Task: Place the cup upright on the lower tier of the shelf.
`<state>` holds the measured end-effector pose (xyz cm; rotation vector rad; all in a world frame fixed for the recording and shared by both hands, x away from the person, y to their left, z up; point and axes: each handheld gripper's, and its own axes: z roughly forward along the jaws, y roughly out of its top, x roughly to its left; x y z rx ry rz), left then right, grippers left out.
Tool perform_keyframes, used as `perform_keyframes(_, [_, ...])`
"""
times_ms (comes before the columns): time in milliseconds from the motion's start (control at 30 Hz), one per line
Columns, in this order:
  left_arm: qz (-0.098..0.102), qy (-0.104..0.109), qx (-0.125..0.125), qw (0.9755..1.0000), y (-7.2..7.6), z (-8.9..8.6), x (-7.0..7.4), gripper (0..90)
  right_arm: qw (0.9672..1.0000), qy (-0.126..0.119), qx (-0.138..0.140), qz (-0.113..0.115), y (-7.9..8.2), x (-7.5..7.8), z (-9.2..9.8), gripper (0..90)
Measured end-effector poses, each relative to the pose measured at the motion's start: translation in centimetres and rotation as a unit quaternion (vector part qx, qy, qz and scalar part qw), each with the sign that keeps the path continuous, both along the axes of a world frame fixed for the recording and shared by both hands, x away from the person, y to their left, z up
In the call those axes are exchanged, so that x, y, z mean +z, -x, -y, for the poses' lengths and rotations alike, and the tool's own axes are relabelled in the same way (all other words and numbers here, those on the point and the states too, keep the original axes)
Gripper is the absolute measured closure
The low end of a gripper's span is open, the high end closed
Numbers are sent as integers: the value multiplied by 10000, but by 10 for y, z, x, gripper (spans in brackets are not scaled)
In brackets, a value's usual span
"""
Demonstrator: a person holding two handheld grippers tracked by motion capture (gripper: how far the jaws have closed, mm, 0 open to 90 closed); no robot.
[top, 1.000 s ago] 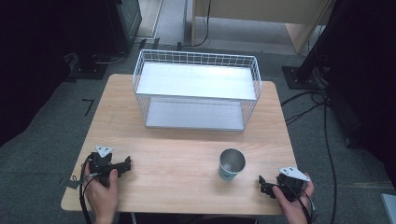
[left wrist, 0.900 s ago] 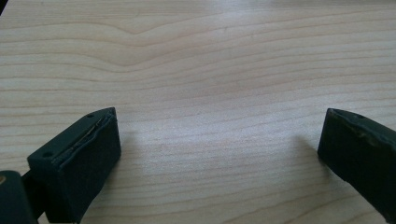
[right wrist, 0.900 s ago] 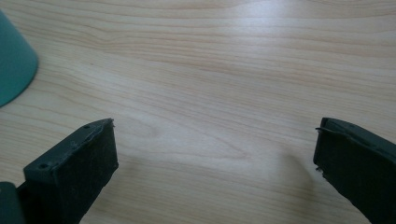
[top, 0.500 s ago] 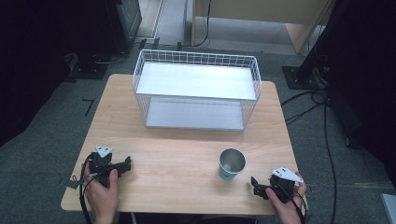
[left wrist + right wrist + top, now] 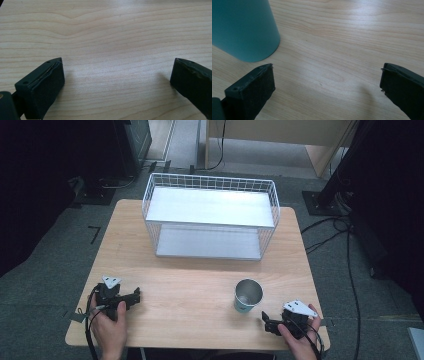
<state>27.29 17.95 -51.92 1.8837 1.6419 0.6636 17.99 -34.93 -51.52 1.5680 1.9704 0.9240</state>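
Note:
A teal cup with a shiny metal inside stands upright on the wooden table, right of centre near the front. My right gripper rests on the table just right of and nearer than the cup, pointing left. In the right gripper view it is open over bare wood, with the cup's teal wall just beyond the left jaw and not touching it. My left gripper lies at the front left, pointing right. In the left gripper view it is open, with nothing between its jaws.
A white wire rack with two shelves stands at the back middle of the table. Cables run over the grey floor to the right. Dark equipment stands at the far left and right of the room.
My right gripper has slid left along the front edge, closer to the cup. The left gripper and the cup have stayed put.

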Motion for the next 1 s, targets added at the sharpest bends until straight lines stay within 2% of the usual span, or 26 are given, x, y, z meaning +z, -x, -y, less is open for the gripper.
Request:
perform_keyframes(500, [-2,-1,-4,10000,0,0,0,0,9994,-135,317,105,1,3,-15,0])
perform_keyframes(767, [-2,0,-3,10000,0,0,0,0,9974,-477,496,193,0,6,-21,0])
perform_keyframes(867, [-1,0,-3,10000,0,0,0,0,9964,-474,635,286,-1,9,-27,0])
perform_keyframes(1000, [-2,0,-4,10000,0,0,0,0,9947,-603,750,359,-4,13,-34,0])
